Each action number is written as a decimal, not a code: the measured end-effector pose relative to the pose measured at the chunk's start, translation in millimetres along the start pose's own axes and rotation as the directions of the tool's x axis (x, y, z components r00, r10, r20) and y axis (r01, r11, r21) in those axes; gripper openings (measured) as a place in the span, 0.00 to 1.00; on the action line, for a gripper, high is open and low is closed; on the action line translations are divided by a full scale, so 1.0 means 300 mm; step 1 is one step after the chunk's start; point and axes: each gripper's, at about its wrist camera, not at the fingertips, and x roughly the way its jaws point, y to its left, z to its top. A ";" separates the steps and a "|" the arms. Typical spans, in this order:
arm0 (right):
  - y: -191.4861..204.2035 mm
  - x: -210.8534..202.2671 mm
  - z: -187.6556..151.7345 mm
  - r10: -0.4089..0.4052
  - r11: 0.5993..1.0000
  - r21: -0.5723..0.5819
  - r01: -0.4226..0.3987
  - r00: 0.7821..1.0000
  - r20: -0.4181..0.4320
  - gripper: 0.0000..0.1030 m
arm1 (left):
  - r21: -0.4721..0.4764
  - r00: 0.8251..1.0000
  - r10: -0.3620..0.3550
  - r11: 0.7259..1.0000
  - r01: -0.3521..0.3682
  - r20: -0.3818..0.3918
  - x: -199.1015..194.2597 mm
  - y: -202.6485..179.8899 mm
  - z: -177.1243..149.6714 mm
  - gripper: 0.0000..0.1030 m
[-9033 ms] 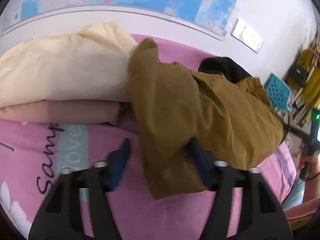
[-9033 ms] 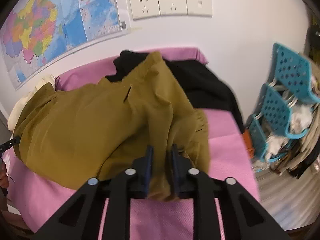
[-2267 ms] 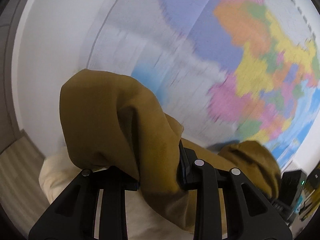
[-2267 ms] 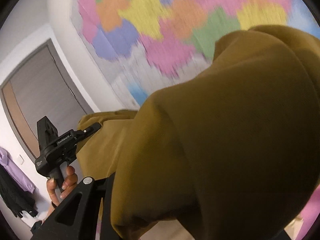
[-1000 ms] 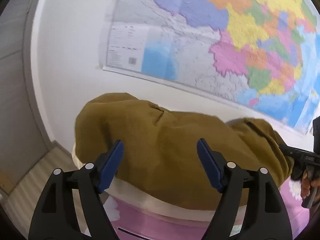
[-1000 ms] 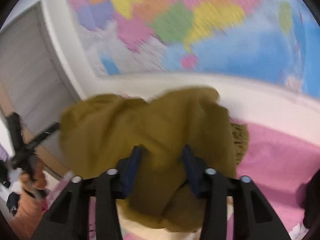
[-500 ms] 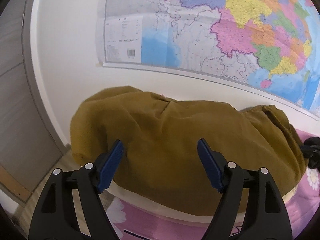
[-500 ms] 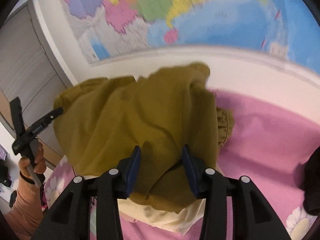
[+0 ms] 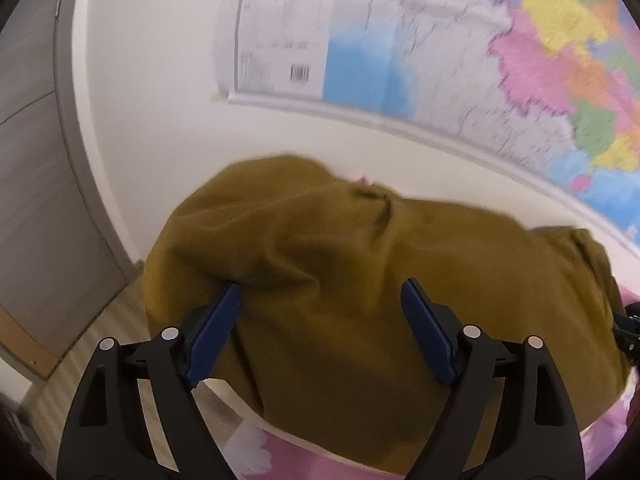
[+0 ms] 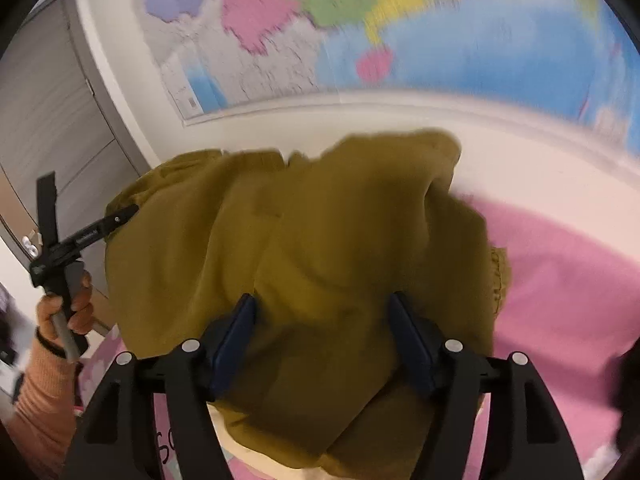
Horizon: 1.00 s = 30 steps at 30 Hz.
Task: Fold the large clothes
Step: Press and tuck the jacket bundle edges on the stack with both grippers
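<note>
This looks like a bedroom in a home. A bed with a pink sheet (image 10: pixel 560 280) printed with white flowers and dark lettering stands against a plain white wall (image 9: pixel 160 100). A large coloured wall map (image 9: pixel 440 60) hangs above it. To the left are a grey door (image 10: pixel 48 100) and a strip of wood-look floor (image 9: pixel 120 320). An olive-brown garment (image 10: pixel 320 240) lies heaped on the bed.

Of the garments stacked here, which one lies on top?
The olive-brown garment. It drapes over the pile, while the cream garment shows only as a pale edge beneath it on the pink sheet.
</note>
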 end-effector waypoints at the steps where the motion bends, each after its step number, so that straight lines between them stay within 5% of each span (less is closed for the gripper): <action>1: -0.010 0.005 -0.007 0.016 1.000 0.009 -0.016 1.000 0.003 0.65 | -0.015 0.999 -0.007 1.000 0.007 -0.031 0.033 0.008 -0.017 0.80; 8: 0.032 -0.048 0.004 -0.001 0.999 -0.046 0.000 1.000 -0.014 0.64 | -0.035 0.998 -0.027 0.999 0.025 -0.065 0.051 0.038 -0.051 0.80; 12: 0.038 -0.114 0.071 0.005 0.999 -0.048 -0.002 0.997 0.076 0.64 | 0.023 0.999 0.036 0.999 -0.036 0.019 -0.037 0.002 -0.035 0.79; 19: 0.033 0.030 0.243 -0.094 0.995 -0.026 0.096 0.994 0.053 0.64 | 0.100 0.999 0.012 0.995 -0.017 0.047 -0.043 -0.095 0.004 0.81; 21: 0.008 0.101 0.260 -0.147 0.989 -0.016 0.147 0.989 -0.014 0.54 | 0.098 1.000 -0.005 0.995 0.006 -0.010 0.018 -0.110 -0.001 0.83; 23: -0.016 0.132 0.247 -0.158 0.987 -0.028 0.156 0.986 -0.054 0.32 | 0.073 1.000 -0.011 0.997 0.013 -0.028 0.056 -0.106 -0.003 0.84; 25: -0.038 0.099 0.216 -0.131 0.991 -0.019 0.130 0.990 -0.047 0.27 | 0.055 1.000 -0.019 0.998 0.020 -0.024 0.057 -0.101 -0.008 0.82; 27: -0.053 0.044 0.192 -0.106 0.994 -0.004 0.106 0.994 -0.022 0.27 | 0.035 0.999 -0.048 0.998 0.048 -0.012 0.025 -0.105 -0.020 0.78; 29: -0.077 -0.043 0.145 -0.046 0.999 0.028 0.045 0.999 0.014 0.53 | 0.046 0.996 -0.085 0.995 0.084 0.012 -0.024 -0.137 -0.043 0.79; 30: -0.088 -0.081 0.117 -0.035 0.999 0.035 0.034 0.999 0.018 0.58 | 0.064 0.996 -0.090 0.994 0.088 0.028 -0.053 -0.160 -0.060 0.79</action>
